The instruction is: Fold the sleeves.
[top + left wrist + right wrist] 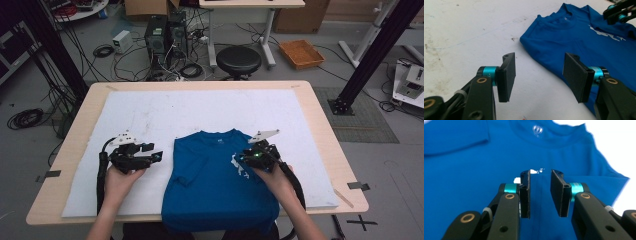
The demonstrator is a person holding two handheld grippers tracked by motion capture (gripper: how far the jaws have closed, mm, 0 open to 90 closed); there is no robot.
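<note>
left gripper (156, 156) hovers jaws wide beside the blue t-shirt (215, 185), likely lining up its edge. right gripper (243, 158) sits over the print, jaws slightly apart, holding nothing.

blue t-shirt (215, 175) flat on white mat (150, 115), hem overhanging edge.

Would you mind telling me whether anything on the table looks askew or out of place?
The blue T-shirt lies with its hem hanging over the table's near edge, and its sleeve on the person's left is folded inward. The white padded mat shows faint scuffs and stains. Nothing else stands out.
</note>
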